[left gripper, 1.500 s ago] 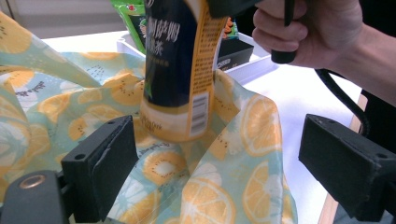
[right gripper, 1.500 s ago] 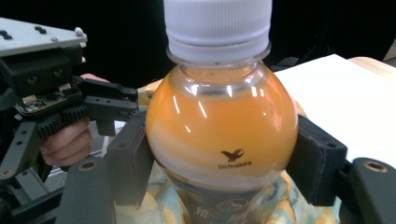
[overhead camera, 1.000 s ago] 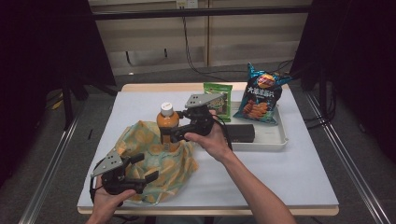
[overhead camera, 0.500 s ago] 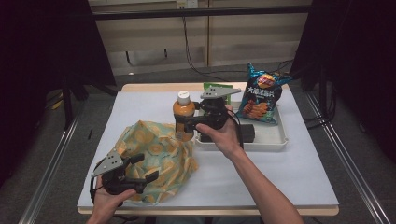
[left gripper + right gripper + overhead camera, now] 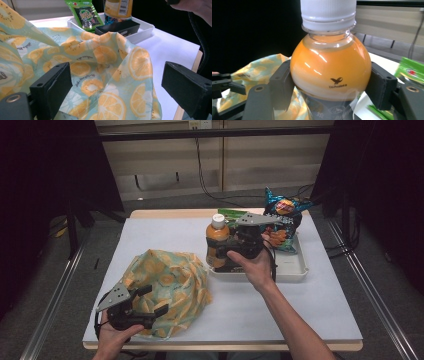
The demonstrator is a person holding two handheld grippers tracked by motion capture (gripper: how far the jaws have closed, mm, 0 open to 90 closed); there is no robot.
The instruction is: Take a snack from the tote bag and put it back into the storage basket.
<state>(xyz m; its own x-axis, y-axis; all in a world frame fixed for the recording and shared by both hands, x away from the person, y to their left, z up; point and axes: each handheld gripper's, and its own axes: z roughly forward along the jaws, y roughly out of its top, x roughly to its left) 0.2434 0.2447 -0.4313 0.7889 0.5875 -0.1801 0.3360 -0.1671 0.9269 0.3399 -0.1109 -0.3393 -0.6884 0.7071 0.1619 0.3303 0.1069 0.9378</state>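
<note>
Right tool pinching juice bottle above tray at far right, left tool spread by fruit-print bag; may topple if set on black box.

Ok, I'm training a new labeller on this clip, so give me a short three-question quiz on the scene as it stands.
1. True or false: the right gripper is shut on the orange juice bottle.
2. Which thing lies under the left gripper? A) the fruit-print cloth bag B) the chip bag C) the black box
3. Fill in: the green snack packet and the black box lie in the white ____.

Key: 1 true, the pads press on both sides of the bottle. 2 A, and its jaws stand open over the cloth. 3 tray.
</note>
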